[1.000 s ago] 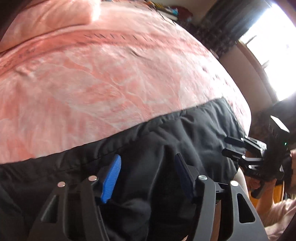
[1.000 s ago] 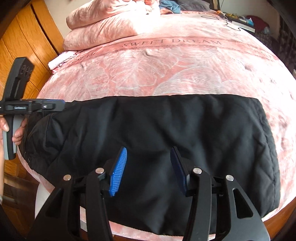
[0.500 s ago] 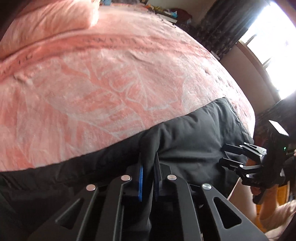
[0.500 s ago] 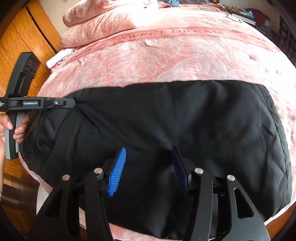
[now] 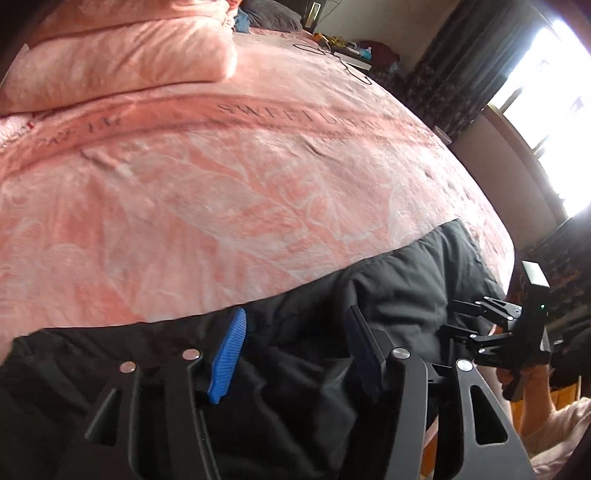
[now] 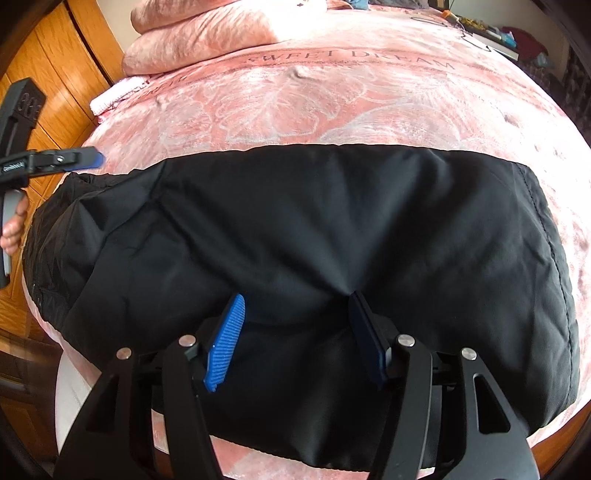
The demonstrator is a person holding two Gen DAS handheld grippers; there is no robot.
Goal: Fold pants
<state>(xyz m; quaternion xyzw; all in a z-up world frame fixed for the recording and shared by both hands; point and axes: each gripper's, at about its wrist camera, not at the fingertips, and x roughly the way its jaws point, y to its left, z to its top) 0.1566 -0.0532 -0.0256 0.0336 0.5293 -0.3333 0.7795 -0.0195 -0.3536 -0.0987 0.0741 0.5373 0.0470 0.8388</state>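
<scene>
Black quilted pants (image 6: 314,229) lie folded lengthwise across the near edge of a pink bed, and they also show in the left wrist view (image 5: 399,295). My left gripper (image 5: 295,354) is open and empty, just above the pants' left end. It shows from the side in the right wrist view (image 6: 85,160). My right gripper (image 6: 295,332) is open with its blue pads resting on the fabric near the middle front, holding nothing. It shows at the right of the left wrist view (image 5: 454,317).
The pink bedspread (image 6: 332,96) stretches away behind the pants. Pink pillows (image 6: 207,33) lie at the head. A wooden wardrobe (image 6: 55,74) stands to the left. Cables and clutter (image 5: 343,55) sit at the far side, with dark curtains and a bright window (image 5: 554,110) on the right.
My left gripper was shut on a fold of the pants half a second ago; it is now open and has let go and lifted slightly. The right gripper stays open and moved closer.
</scene>
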